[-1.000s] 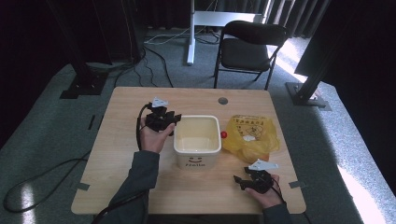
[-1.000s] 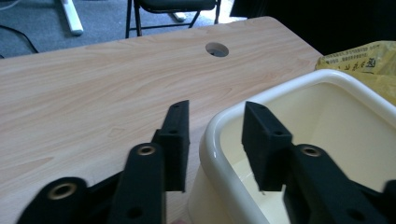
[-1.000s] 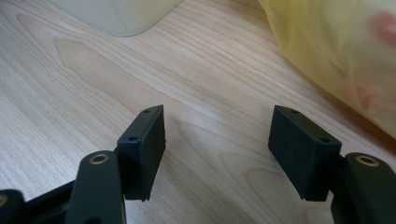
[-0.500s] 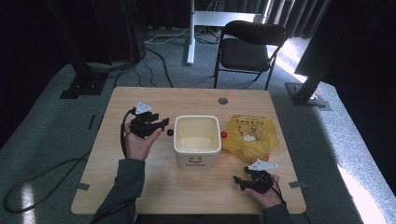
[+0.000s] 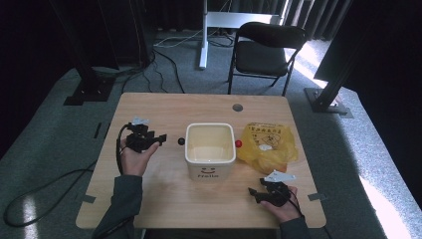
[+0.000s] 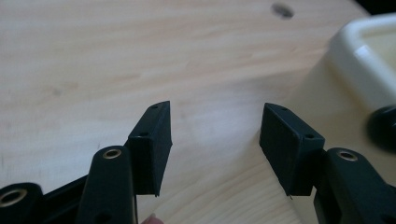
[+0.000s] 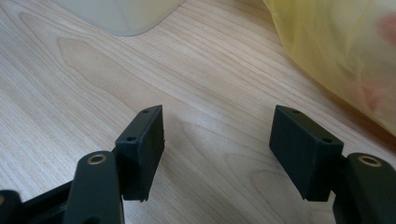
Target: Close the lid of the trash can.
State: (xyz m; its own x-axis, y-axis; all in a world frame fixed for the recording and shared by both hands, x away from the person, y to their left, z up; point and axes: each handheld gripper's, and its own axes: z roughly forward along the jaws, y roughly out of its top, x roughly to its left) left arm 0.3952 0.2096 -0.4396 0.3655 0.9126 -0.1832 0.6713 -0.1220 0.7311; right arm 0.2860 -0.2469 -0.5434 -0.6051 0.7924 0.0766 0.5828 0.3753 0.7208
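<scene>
Jaws on your left gripper and right gripper stand released, empty; likely an approach step, so next choose bucket or yellow bag.

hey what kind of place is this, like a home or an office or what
Most likely a lab or recording studio, not a home. A lone wooden table stands on grey carpet, ringed by dark curtains and black stand bases, with cables trailing on the floor and a folding chair behind.
</scene>
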